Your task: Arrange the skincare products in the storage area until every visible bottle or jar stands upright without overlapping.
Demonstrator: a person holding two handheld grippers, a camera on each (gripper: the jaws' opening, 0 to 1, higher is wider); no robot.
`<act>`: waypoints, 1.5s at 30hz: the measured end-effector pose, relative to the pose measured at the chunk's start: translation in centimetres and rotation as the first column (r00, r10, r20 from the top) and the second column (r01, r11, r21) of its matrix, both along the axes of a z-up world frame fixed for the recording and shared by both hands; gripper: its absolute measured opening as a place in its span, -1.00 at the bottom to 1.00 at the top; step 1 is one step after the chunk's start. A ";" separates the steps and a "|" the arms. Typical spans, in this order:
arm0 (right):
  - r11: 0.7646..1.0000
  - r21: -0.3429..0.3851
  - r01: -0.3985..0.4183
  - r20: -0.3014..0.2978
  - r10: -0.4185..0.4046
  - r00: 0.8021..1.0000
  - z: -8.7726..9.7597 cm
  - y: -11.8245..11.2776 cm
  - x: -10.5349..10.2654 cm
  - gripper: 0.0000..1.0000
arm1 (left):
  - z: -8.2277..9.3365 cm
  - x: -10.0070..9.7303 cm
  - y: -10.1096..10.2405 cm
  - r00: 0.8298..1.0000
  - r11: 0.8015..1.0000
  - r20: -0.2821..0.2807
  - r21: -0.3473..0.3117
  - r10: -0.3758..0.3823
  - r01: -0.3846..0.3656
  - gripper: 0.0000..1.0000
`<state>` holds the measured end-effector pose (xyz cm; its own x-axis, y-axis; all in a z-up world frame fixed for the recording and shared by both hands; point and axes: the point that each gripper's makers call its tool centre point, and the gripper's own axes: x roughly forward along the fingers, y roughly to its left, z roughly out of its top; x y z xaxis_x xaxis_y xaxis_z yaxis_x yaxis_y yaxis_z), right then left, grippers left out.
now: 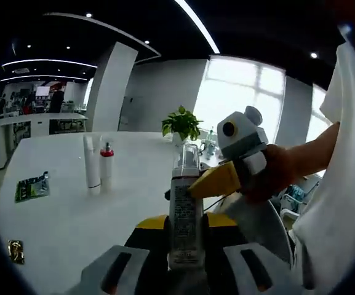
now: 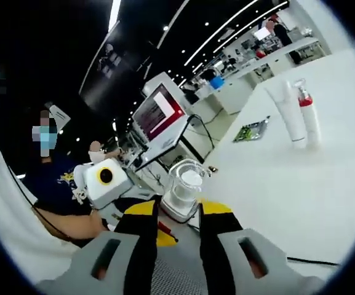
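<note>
Between both grippers, the pump bottle (image 1: 186, 209) stands upright, left gripper (image 1: 186, 261) clamping its base, right gripper (image 2: 177, 224) pinching its clear cap, well apart from the white tube (image 1: 91, 163).

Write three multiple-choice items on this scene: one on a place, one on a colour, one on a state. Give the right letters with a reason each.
1. Where do the white tube and the red-collared bottle stand?
A. Side by side on the white table
B. Inside a basket
C. On the floor

2. What colour is the cap of the pump bottle held by the tools?
A. Black
B. Clear
C. Green

3. How do the tube and the red-collared bottle stand?
A. Lying flat
B. Stacked
C. Upright

Answers:
1 A: in the left gripper view both rest on the tabletop next to each other.
2 B: the cap lets the background show through, and the left tool and right tool both close on the bottle.
3 C: both rise straight from the table.
</note>
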<state>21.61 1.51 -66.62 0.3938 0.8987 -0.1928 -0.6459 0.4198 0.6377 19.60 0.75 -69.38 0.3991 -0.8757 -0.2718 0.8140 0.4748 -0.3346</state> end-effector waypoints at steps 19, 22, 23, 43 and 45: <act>0.959 -0.245 -0.143 0.195 0.193 0.962 0.9 1.0 -0.8 -0.59 | -0.4 -0.1 -0.5 0.999 0.999 0.047 0.034 0.010 -0.012 -0.59; 0.942 -0.291 -0.166 0.223 0.236 0.946 0.6 1.4 -0.5 -0.59 | -0.8 0.4 -0.2 0.995 0.995 0.083 0.078 0.048 -0.054 -0.58; 0.941 -0.296 -0.167 0.227 0.239 0.944 0.5 1.6 -0.5 -0.59 | -1.0 0.5 0.0 0.995 0.994 0.089 0.090 0.054 -0.062 -0.57; 0.924 -0.381 0.010 0.298 0.113 0.948 -2.3 -3.7 9.2 -0.58 | -9.4 3.5 3.2 0.978 0.796 0.103 0.568 0.182 -0.208 -0.40; 0.916 -0.401 0.024 0.315 0.113 0.942 -2.7 -4.0 10.6 -0.58 | -10.5 3.0 3.8 0.981 0.769 0.048 0.614 0.190 -0.179 -0.47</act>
